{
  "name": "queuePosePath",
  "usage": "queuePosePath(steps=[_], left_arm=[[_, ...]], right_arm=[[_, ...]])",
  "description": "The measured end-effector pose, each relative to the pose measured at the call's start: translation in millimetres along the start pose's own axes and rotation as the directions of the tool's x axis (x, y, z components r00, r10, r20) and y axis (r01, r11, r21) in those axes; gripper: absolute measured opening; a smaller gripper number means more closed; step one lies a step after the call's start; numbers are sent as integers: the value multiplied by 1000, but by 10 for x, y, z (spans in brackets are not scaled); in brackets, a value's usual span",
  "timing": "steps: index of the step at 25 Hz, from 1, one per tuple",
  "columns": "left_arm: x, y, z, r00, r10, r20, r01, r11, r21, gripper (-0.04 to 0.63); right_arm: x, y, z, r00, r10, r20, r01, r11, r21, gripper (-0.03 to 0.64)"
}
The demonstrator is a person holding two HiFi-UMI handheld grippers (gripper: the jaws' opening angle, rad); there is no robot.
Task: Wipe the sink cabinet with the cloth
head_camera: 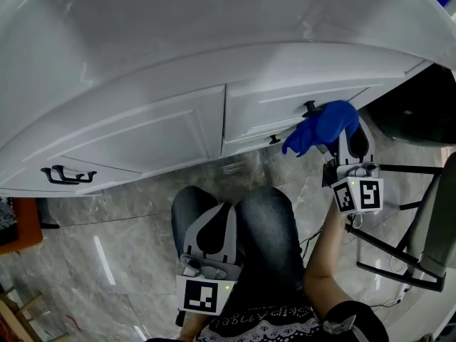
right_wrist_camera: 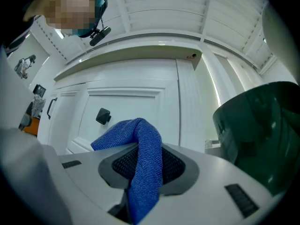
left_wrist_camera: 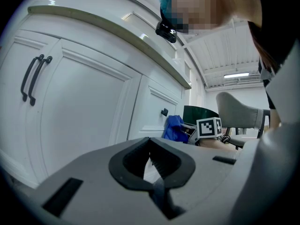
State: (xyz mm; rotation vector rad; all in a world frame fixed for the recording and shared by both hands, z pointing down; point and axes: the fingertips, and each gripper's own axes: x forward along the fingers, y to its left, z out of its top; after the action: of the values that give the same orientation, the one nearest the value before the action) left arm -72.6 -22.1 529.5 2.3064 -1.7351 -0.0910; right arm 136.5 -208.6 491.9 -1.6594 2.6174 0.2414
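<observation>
The left claw [head_camera: 212, 223] is nearest. It rests over the person's denim-clad knees [head_camera: 271, 226], jaws together with nothing between them.

The right claw [head_camera: 347, 142] reaches forward, its jaws clamped on a blue, finely woven microfibre cloth [right_wrist_camera: 140, 158]. One fold of the cloth loops out past the tips. That fold sits at the lower right corner of the white panelled sink cabinet door [head_camera: 263, 102], just beside its small black square knob [head_camera: 309, 107]. Whether the fabric is pressing on the paint, I cannot tell.

The wiping looks barely begun. To do it well:
- Keep the clamp firm.
- Lay the loose fold flat on the panel so the fabric, not the claw's plastic, meets the door.
- Run strokes along the recessed moulding and around the knob.
</observation>
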Motion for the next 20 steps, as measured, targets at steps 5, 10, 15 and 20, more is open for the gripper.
queuePosePath(steps=[5, 10, 15, 20], left_arm=[[-46, 40, -2, 1000, 14, 1, -14, 1000, 0, 5], [-89, 77, -8, 1000, 22, 3, -22, 1000, -5, 5], [-100, 124, -47, 1000, 26, -6, -26, 1000, -8, 5], [-119, 95, -23, 1000, 7, -1, -7, 1000, -11, 5]], right_arm=[[-10, -11, 2, 1000, -1, -3, 0, 1000, -15, 115], [-54, -23, -7, 999, -38, -16, 37, 999, -23, 114], [-20, -18, -7, 997, -76, -15, 75, 997, -23, 114], [-32, -7, -10, 995, -101, -27, 101, 995, 8, 114]])
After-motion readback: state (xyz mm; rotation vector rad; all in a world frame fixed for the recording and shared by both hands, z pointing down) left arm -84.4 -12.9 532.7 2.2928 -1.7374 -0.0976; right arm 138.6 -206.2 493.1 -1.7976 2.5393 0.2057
